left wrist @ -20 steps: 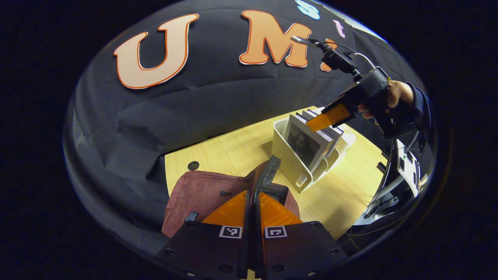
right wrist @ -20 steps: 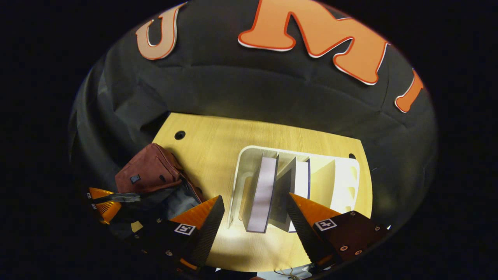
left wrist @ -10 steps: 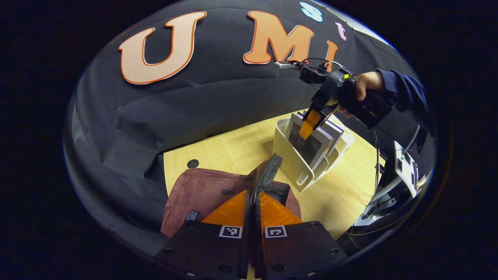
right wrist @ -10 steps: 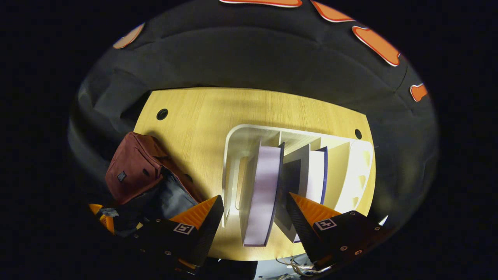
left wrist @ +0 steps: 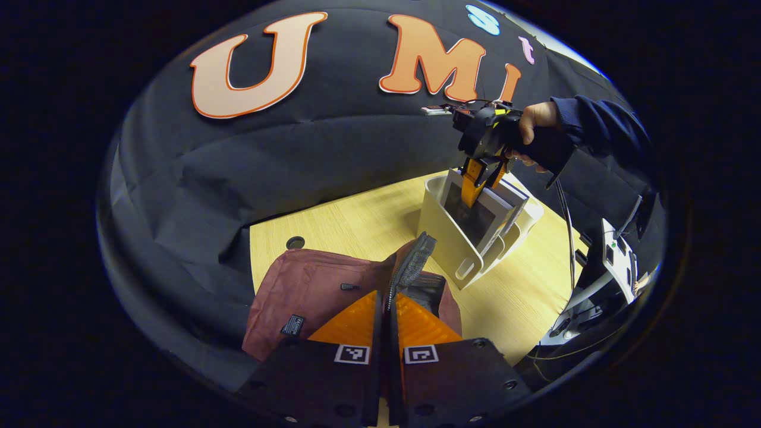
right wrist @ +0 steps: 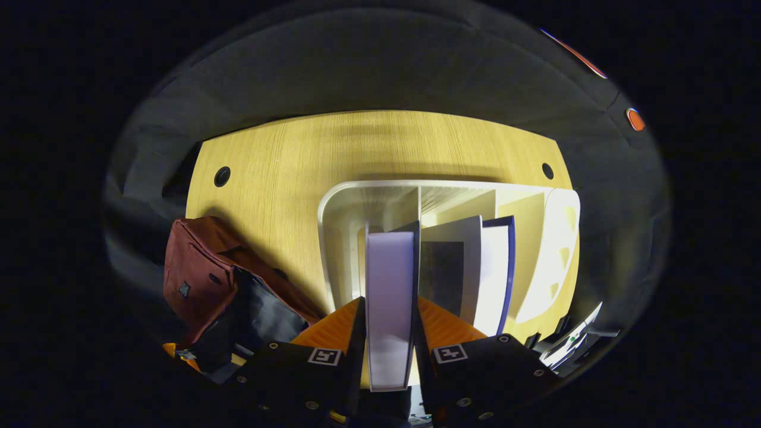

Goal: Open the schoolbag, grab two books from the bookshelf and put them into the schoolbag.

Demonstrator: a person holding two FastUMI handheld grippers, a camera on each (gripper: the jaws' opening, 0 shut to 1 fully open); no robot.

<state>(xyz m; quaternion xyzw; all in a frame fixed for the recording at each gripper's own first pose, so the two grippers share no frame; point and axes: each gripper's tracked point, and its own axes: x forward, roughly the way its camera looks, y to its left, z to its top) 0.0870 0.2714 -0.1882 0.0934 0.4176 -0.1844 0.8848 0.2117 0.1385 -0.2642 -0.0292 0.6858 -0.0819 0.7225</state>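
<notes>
Right gripper view looks down over the right tool (right wrist: 389, 333), whose two fingers are clenched on the top edge of a pale book (right wrist: 389, 297) standing in the white bookshelf (right wrist: 345, 208). One finger presses each cover of this book. Just to the right of it, a grey-covered book (right wrist: 446, 261) and a blue-edged book (right wrist: 496, 267) stand in the next slot, apart from the fingers. The bookshelf sits on the yellow wooden bench (right wrist: 297, 154), just ahead of the tool. Low to the tool's left lies the maroon schoolbag (right wrist: 196, 261), its dark lining turned outward at the open mouth.

Left gripper view has the left tool (left wrist: 387, 312) at the bottom with its fingers pressed together on the raised zip edge (left wrist: 410, 270) of the schoolbag (left wrist: 303, 291), holding that flap up just beyond its tips. Farther ahead and to the right stands the bookshelf (left wrist: 443, 232), with the right tool (left wrist: 475, 181) reaching down into it from above, gripping the nearest book (left wrist: 475, 214). A hand (left wrist: 532, 122) in a dark sleeve (left wrist: 600, 128) holds that tool. At the far right edge of the bench (left wrist: 333, 226) some white equipment (left wrist: 618, 258) with cables hangs beside it.
</notes>
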